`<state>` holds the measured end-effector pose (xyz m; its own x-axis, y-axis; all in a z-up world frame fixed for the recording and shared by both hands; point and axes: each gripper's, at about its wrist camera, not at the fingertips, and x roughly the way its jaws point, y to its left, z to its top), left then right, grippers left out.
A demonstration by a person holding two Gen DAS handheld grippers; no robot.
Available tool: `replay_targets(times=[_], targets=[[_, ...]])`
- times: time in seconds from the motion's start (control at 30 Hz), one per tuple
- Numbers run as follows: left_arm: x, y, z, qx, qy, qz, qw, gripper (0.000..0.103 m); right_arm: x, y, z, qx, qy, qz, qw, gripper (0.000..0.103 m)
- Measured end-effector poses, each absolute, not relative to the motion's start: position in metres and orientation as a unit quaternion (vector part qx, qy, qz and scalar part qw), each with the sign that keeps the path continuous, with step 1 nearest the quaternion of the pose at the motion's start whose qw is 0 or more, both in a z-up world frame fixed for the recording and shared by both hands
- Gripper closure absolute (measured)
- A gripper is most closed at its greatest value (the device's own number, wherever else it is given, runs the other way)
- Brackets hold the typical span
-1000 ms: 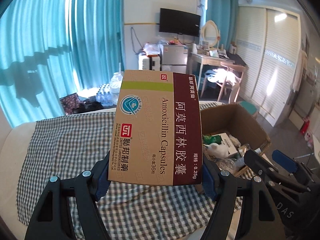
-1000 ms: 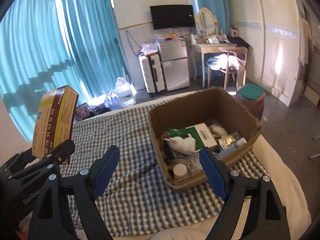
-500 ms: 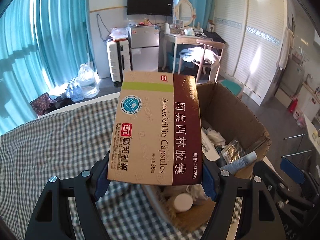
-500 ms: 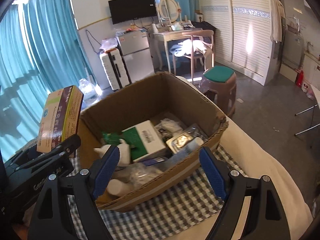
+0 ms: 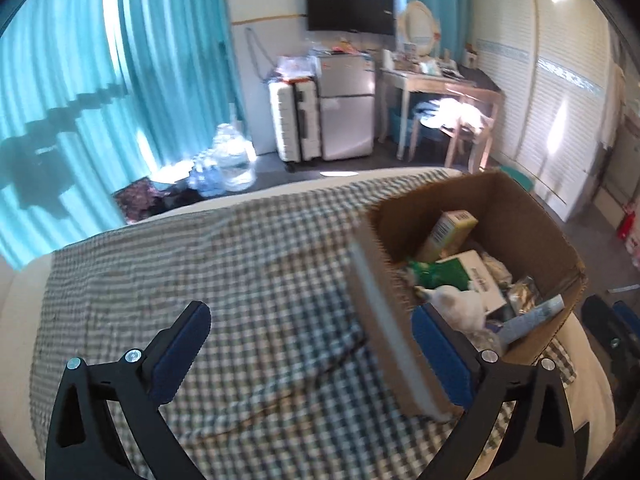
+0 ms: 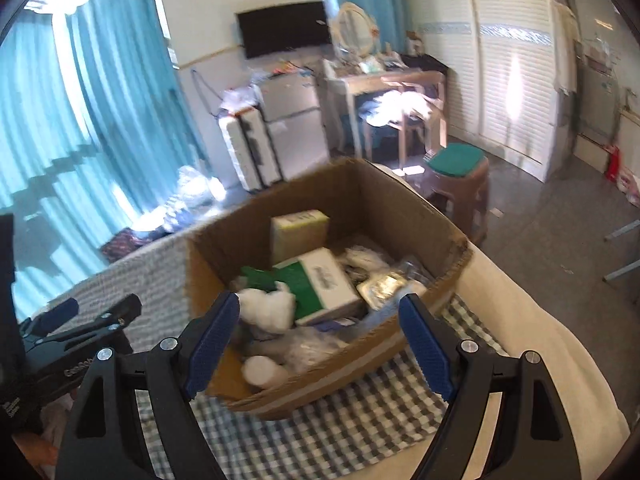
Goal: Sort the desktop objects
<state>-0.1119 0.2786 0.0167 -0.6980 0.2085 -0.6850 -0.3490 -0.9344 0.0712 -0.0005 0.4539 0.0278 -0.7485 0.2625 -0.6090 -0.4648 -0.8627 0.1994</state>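
The tan amoxicillin box (image 5: 452, 232) leans upright inside the brown cardboard box (image 5: 520, 216), free of any gripper. It also shows in the right wrist view as the amoxicillin box (image 6: 298, 232) at the back of the cardboard box (image 6: 392, 204). My left gripper (image 5: 310, 320) hovers over the checked cloth (image 5: 200, 264) by the carton's near left wall. Its jaws are opening, with nothing between them. My right gripper (image 6: 318, 308) stands open over the carton's front edge, holding nothing. A green-and-white box (image 6: 320, 280) and a white fluffy item (image 6: 268, 308) lie inside.
The carton sits at the right end of the cloth-covered surface, close to its pale edge (image 6: 540, 320). A green-topped stool (image 6: 456, 168) stands just beyond. Suitcases (image 5: 296, 120), a small fridge (image 5: 348, 108), a desk with a chair (image 5: 448, 92) and water bottles (image 5: 228, 164) fill the room behind.
The left gripper let go of the amoxicillin box, which now rests in the carton, and its jaws spread wide. Both views swung, and the right gripper came lower over the carton.
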Motion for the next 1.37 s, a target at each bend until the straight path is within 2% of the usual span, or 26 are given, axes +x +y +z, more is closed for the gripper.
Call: replay_targets(times=[0.1,0.2,0.4,0.67,1.37], targets=[[-0.095,0.243,0.038,-0.340,0.074,0.931,0.112,0.000,0.009,0.429,0.043,-0.266,0.155,0.941,0.142,0.020],[-0.076,0.212,0.049,-0.317,0.052,0.944,0.079,0.000,0.021,0.402,0.049,-0.237,0.130,0.955,0.123,0.008],[-0.048,0.179,0.034,-0.307,0.040,0.950,0.041,0.000,0.025,0.364,0.033,-0.238,0.099,0.963,0.075,0.000],[-0.053,0.164,0.014,-0.322,0.033,0.945,0.034,0.000,0.009,0.344,0.007,-0.269,0.088,0.958,0.038,0.000],[-0.051,0.169,0.009,-0.327,0.049,0.943,0.043,0.000,-0.002,0.339,-0.009,-0.293,0.082,0.952,0.045,0.000]])
